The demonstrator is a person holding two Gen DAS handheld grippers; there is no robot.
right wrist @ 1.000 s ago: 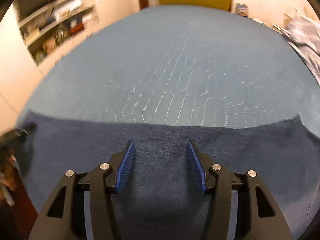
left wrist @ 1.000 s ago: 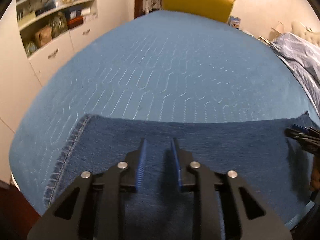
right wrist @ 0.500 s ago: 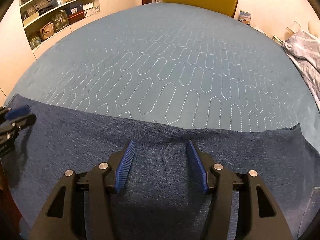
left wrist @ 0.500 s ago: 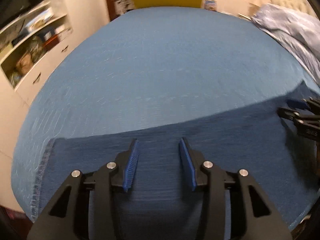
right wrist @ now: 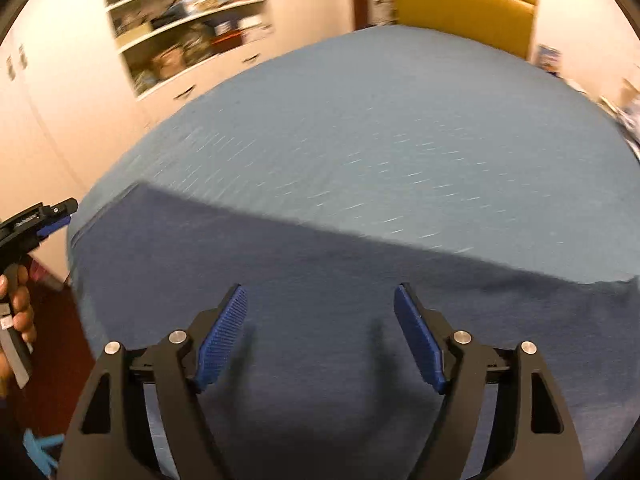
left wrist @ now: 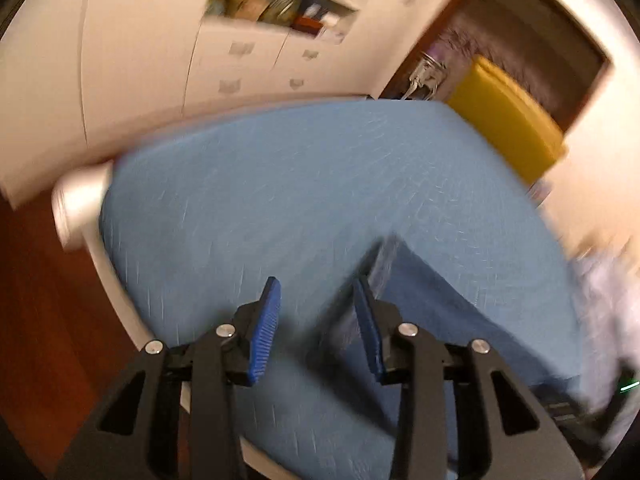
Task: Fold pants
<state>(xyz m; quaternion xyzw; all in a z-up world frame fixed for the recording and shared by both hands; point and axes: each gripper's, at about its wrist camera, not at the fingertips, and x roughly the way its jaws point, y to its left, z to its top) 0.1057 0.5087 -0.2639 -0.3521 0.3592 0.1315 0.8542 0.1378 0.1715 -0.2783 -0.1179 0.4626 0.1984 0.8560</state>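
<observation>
Swinging leftward since before, the left gripper point(left wrist: 316, 300) now hovers at the pants point(left wrist: 460, 320) end, fingers released. Right gripper point(right wrist: 320, 300) hangs over the denim, spread wide.

Warm, yellowish indoor light fills both views, moderately bright. The left wrist view is heavily motion-blurred: the white cabinet with open shelves point(left wrist: 256, 32) at the upper centre smears, and stitching on the light blue quilted bedcover point(left wrist: 280, 184) streaks. The right wrist view is sharper, though its stitching streaks too. Soft shadows fall on the dark blue denim pants point(right wrist: 320, 280) beneath the black gripper fingers with blue ribbed pads point(right wrist: 224, 332). Fisheye curvature bends the edges, with black vignette corners.
</observation>
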